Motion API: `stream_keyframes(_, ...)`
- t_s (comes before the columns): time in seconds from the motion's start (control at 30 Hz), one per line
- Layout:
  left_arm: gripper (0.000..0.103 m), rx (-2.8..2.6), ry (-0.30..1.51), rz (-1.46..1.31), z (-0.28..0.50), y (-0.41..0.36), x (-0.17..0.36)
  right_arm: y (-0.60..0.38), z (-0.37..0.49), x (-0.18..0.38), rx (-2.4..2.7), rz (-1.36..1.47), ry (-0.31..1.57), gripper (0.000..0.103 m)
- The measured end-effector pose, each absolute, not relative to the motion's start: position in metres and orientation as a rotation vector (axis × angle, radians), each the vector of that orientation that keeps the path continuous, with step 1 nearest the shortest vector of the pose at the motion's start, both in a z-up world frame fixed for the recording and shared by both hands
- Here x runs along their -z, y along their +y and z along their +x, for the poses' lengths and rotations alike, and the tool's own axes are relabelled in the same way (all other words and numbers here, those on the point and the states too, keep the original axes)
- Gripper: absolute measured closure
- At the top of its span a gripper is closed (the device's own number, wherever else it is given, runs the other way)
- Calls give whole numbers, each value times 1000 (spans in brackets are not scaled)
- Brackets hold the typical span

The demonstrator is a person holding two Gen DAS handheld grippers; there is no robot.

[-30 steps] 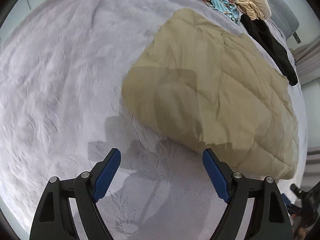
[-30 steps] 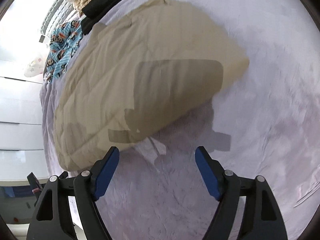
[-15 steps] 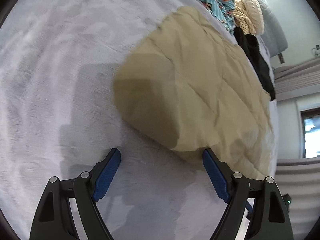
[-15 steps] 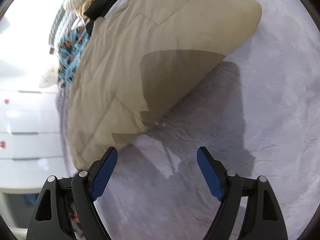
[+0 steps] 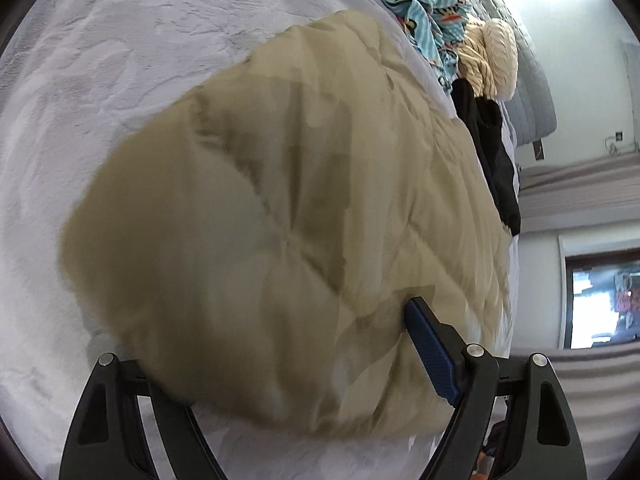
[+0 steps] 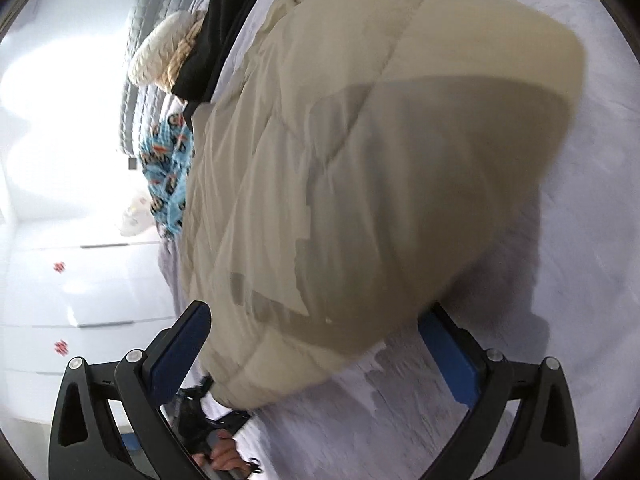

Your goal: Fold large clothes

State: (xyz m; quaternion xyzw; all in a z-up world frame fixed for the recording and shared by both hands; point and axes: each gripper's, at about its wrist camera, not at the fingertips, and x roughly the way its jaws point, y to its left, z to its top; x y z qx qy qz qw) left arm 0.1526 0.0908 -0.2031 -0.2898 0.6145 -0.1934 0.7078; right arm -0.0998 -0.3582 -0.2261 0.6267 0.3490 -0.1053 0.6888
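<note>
Bedroom, daylight, white drawers along one wall. Bed [image 5: 104,64] covered in a pale grey plush spread takes up most of both views. On it lies a large beige quilted jacket [image 5: 304,208], puffy, folded over on itself, its rounded near edge bulging toward both cameras. Beyond it, by the grey padded headboard [image 5: 532,92], a row of other clothes: blue cartoon-print garment [image 5: 424,4], black garment [image 5: 492,148], cream cable-knit piece [image 5: 496,56]. Left gripper [image 5: 280,360]: jaws wide, straddling the jacket's near edge; fabric bulges between them and hides one blue pad, the other pad pokes into the quilting. Not pinched, as far as the blur lets me judge. Right gripper [image 6: 316,344]: jaws have just been opening and stand at their widest, the jacket's lower corner lying between them, the left pad against the fabric, the right pad beside its shaded edge over the spread. Not clamped. At the bottom of the right view, part of a person's hand [image 6: 224,454] on a handle.
</note>
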Motion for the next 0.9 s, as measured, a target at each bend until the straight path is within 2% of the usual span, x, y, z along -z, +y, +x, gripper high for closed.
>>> stream_keyframes(0.1,18,392,1347,-658,159,83,208,-363,-92,236,199,1461,742,0)
stream_keyframes(0.17,13,371,1340,-667,168,70,212,-365,-81,244,171,1489,731,0)
stream_keyframes(0.23,13,346,1330,-665,175,63,211,-366,-71,250,158,1500,730,0)
stream_keyframes(0.27,18,339,1324,-661,178,60,210,-367,-67,253,158,1505,729,0)
stream_keyframes(0.3,27,338,1312,-654,180,58,208,-368,-65,255,162,1512,724,0)
stream_keyframes(0.33,49,347,1307,-648,182,58,206,-368,-66,257,163,1523,715,0)
stream_keyframes(0.37,64,378,1303,-648,184,57,203,-368,-66,258,163,1538,711,0)
stream_keyframes(0.43,78,410,1277,-618,186,56,193,-370,-70,260,164,1578,698,3)
stream_keyframes(0.47,81,423,1267,-595,185,56,189,-371,-71,261,171,1591,698,15)
stream_keyframes(0.5,82,443,1249,-558,184,55,182,-372,-74,263,189,1603,711,44)
stream_keyframes(0.6,84,509,1196,-457,176,49,160,-373,-79,264,173,1629,686,73)
stream_keyframes(0.7,85,562,1162,-416,169,49,141,-369,-84,249,159,1567,666,79)
stream_keyframes(0.9,85,653,1139,-368,146,63,110,-353,-104,221,138,1498,646,80)
